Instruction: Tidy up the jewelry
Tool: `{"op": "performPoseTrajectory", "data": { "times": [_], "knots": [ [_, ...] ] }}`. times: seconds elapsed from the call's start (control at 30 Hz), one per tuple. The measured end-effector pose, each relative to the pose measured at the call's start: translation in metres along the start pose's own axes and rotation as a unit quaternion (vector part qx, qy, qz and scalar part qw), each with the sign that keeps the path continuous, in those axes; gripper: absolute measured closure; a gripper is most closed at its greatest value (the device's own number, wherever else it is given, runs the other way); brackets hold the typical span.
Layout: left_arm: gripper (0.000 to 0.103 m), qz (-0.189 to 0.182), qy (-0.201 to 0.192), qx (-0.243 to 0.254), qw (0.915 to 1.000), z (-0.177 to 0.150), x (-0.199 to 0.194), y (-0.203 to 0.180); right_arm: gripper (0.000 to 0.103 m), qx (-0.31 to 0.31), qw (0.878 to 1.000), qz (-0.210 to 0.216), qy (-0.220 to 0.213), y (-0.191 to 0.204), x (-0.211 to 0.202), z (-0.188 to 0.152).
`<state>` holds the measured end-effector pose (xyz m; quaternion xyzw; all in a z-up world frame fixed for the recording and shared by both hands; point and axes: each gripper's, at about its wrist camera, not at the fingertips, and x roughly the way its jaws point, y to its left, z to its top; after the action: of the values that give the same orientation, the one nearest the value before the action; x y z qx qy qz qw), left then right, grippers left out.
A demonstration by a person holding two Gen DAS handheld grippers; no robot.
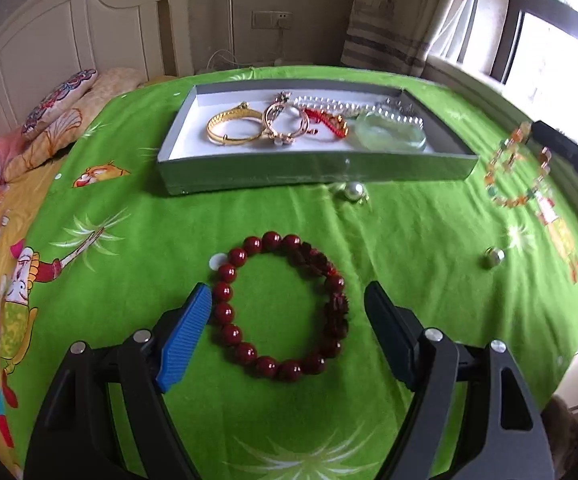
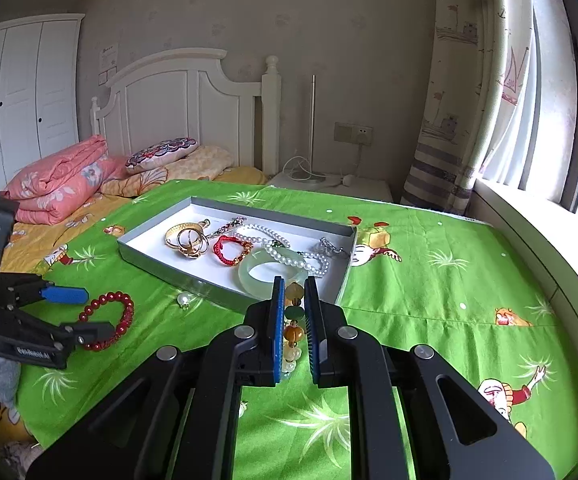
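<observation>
The left wrist view looks steeply down along its claw [image 1: 287, 312] onto the green sheet [image 1: 409, 232], close above it, facing the grey tray [image 1: 313, 172] and the headboard behind it. The right wrist view sits lower and flatter, looking past its claw [image 2: 294, 304] toward the same tray [image 2: 225, 296] from its window-side corner. Both share the tray, sheet and headboard.

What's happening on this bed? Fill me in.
A person with two handheld grippers is sorting jewelry into a grey tray. The left gripper is open around a red bead bracelet lying on the green sheet. The right gripper is shut on an amber bead bracelet. Two loose pearls remain outside the tray.
</observation>
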<state>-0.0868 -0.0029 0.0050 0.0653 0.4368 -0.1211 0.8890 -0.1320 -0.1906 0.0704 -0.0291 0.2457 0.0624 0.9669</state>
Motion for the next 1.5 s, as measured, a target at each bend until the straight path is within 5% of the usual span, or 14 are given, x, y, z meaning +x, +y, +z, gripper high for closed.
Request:
{"op": "performPoseTrajectory", "data": {
  "times": [0.1,0.17,0.23,0.43,0.9,1.3,1.4,1.5],
  "knots": [
    [0.027,0.001,0.007,0.006,1.0,-0.002,0.003,0.0,0.09,0.004,1.0,-0.001,0.002,-0.004,0.0,-0.002],
    [0.037,0.004,0.004,0.01,0.9999,-0.002,0.003,0.002,0.09,0.012,1.0,0.002,0.003,-0.008,0.001,-0.003],
    [0.083,0.004,-0.003,0.017,0.9998,-0.001,0.0,0.003,0.09,0.016,1.0,0.003,0.003,-0.009,0.001,-0.004],
    [0.091,-0.06,-0.037,-0.021,0.9973,0.007,-0.022,0.022,0.09,0.017,1.0,0.005,-0.001,-0.009,-0.003,-0.002],
    [0.091,-0.068,-0.086,-0.039,0.9933,0.043,-0.061,0.04,0.09,-0.001,1.0,0.018,-0.002,0.003,0.002,0.007],
    [0.091,-0.052,-0.104,-0.018,0.993,0.126,-0.043,0.028,0.09,-0.014,0.999,0.044,0.01,0.009,0.048,0.041],
    [0.103,-0.038,-0.111,-0.017,0.993,0.145,-0.035,0.03,0.09,-0.013,0.998,0.061,0.016,0.017,0.066,0.051],
    [0.103,-0.035,-0.117,-0.026,0.9922,0.166,-0.03,0.037,0.09,-0.017,0.997,0.075,0.025,0.026,0.087,0.061]
  ]
}}
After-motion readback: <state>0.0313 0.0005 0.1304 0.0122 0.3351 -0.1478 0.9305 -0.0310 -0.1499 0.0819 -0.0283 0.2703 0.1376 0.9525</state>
